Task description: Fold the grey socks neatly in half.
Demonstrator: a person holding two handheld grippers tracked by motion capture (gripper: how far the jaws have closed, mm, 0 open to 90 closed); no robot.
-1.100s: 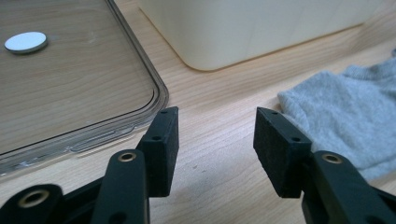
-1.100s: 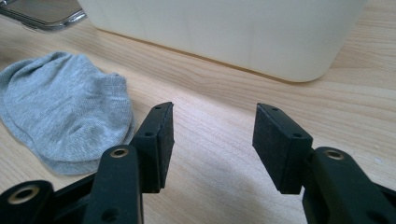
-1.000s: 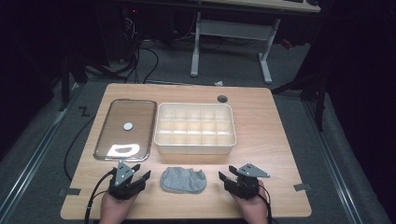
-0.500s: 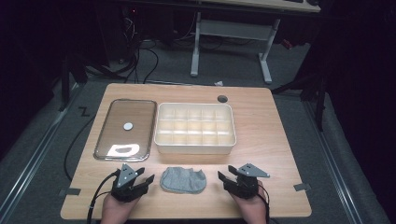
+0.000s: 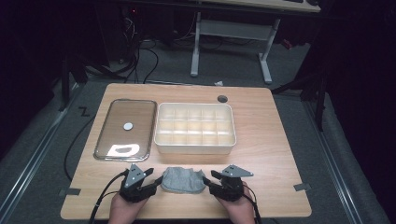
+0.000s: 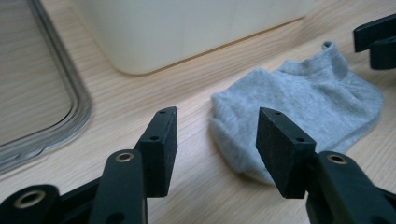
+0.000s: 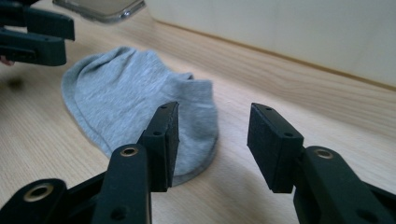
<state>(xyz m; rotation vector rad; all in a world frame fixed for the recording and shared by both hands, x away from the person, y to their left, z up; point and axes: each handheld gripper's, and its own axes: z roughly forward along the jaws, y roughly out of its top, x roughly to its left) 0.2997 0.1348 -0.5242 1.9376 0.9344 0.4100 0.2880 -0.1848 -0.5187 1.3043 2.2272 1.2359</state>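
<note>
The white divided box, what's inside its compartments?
From the high view the white divided box looks empty: bare pale bottoms in the compartments that show. The floors of the nearest row are partly hidden behind the front wall, so small items there cannot be ruled out.

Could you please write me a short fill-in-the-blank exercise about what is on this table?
1. The grey sock lies between the two ____.
2. The white divided box stands to the ____ of the clear lid in the high view.
3. The jaws of the left gripper and the right gripper stand ____.

Missing words: grippers; right; open
</note>
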